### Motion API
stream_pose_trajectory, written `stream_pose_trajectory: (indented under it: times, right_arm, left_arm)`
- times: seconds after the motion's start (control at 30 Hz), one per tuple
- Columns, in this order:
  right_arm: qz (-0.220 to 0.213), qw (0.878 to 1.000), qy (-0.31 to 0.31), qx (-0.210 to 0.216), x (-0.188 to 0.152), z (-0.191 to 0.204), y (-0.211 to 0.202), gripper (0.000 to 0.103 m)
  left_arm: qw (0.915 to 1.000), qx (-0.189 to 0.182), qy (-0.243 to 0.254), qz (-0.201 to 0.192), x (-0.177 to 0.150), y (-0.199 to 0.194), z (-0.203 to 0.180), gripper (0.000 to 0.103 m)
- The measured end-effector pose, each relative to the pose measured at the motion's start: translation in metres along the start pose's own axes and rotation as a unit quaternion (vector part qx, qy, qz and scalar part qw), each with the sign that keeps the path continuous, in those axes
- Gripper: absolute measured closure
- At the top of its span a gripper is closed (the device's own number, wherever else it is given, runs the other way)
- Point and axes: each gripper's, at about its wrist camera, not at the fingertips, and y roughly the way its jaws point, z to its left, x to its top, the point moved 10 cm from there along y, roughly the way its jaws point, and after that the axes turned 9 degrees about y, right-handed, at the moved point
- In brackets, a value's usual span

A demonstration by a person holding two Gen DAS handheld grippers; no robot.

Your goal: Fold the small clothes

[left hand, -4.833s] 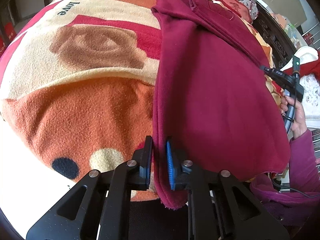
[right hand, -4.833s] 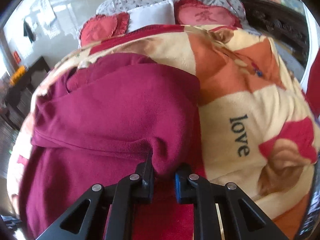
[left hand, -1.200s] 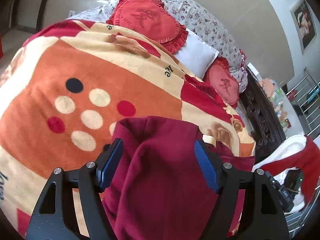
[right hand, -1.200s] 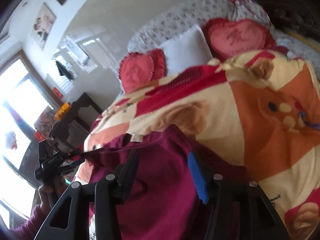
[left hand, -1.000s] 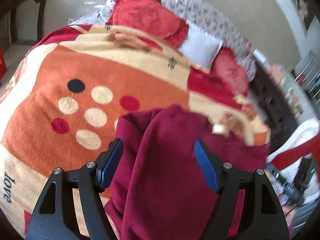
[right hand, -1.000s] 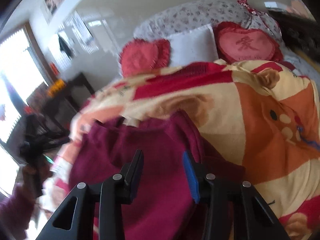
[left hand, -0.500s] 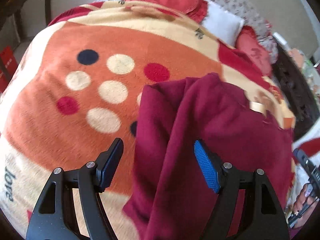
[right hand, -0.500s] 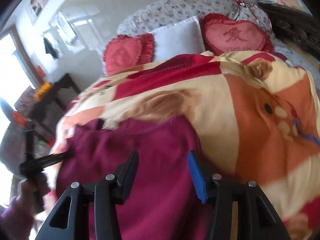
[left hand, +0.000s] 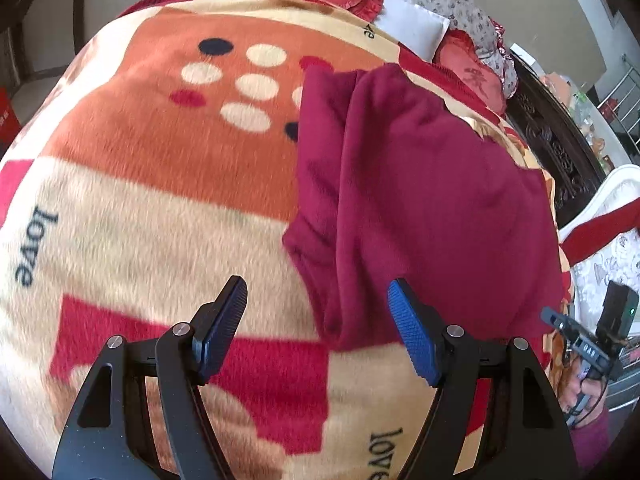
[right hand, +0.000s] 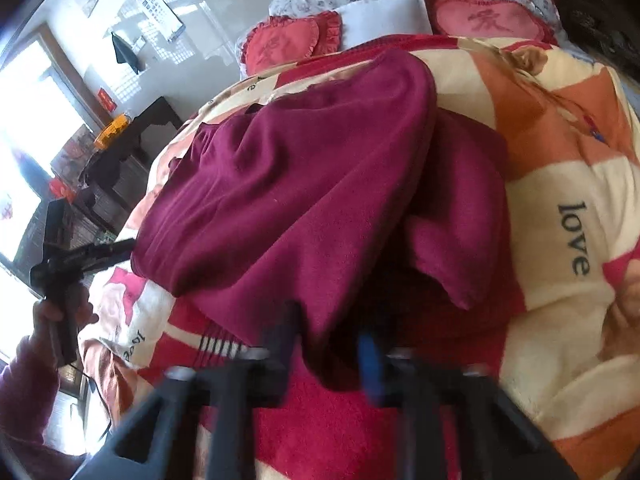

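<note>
A maroon garment (left hand: 420,200) lies folded over on the orange, cream and red "love" blanket (left hand: 140,200). My left gripper (left hand: 316,300) hovers open and wide over the garment's near left corner, with cloth and blanket showing between the fingers and neither pad touching. In the right wrist view the same maroon garment (right hand: 300,184) shows doubled layers. My right gripper (right hand: 328,340) is blurred, and its jaws are closing on the near fold. Cloth fills the gap between the pads. A person's hand (right hand: 56,312) holds the left tool at the far left.
Red heart cushions (right hand: 488,20) and a white pillow (right hand: 384,12) lie at the head of the bed. Dark wooden furniture (right hand: 132,148) stands beside the bed on one side, and a carved dark cabinet (left hand: 560,148) on the other. Bare blanket stretches left of the garment.
Both grippers have dropped and pulled back to the garment's near edge. The right jaws have narrowed onto the near fold. The left jaws stay just as wide.
</note>
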Motion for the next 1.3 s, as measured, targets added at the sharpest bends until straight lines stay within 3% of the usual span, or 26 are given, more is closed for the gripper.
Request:
stream_pose_trajectory:
  times: [0.1,0.2,0.3,0.5,0.6,0.8,0.87,0.93,1.03,1.13,1.3]
  right_arm:
    - [-0.019,0.999,-0.031,-0.015,0.009,0.006,-0.025,0.097]
    - [-0.029,0.999,-0.003,-0.027,0.013,-0.019,-0.045,0.097]
    - [-0.006,0.999,0.01,-0.053,-0.003,-0.038,-0.031,0.097]
    - [-0.01,0.999,0.022,-0.047,-0.006,-0.037,-0.032,0.097]
    - [-0.015,0.998,0.007,-0.064,-0.001,-0.033,-0.039,0.097]
    - [-0.015,0.997,0.017,-0.07,-0.001,-0.04,-0.044,0.097]
    - [0.011,0.997,0.03,-0.075,-0.013,-0.051,-0.026,0.097]
    - [0.009,0.997,0.04,-0.063,-0.013,-0.049,-0.025,0.096]
    - [-0.011,0.997,0.044,-0.062,0.0,-0.043,-0.044,0.073]
    - [-0.038,0.996,0.016,-0.077,0.014,-0.029,-0.063,0.068]
    - [-0.044,0.997,-0.008,-0.063,0.032,0.0,-0.047,0.068]
  left_arm:
    - [0.9997,0.0,0.022,-0.009,-0.005,-0.01,-0.004,0.029]
    - [0.9988,-0.011,0.044,-0.018,-0.011,-0.011,-0.012,0.029]
    - [0.9978,-0.02,0.063,0.004,-0.019,0.001,-0.019,0.029]
    - [0.9961,-0.03,0.083,0.002,-0.014,0.014,-0.029,0.031]
    - [0.9942,-0.05,0.09,0.03,-0.017,0.024,-0.032,0.07]
    - [0.9908,-0.037,0.127,0.026,-0.026,0.013,-0.033,0.086]
    - [0.9923,-0.035,0.116,0.028,-0.03,0.015,-0.029,0.085]
    - [0.9941,-0.038,0.1,0.021,-0.029,0.014,-0.028,0.086]
    - [0.9953,-0.028,0.091,0.018,-0.026,0.007,-0.029,0.086]
    - [0.9956,-0.024,0.09,0.004,-0.02,-0.003,-0.034,0.084]
    - [0.9962,-0.019,0.084,-0.018,-0.004,-0.011,-0.046,0.062]
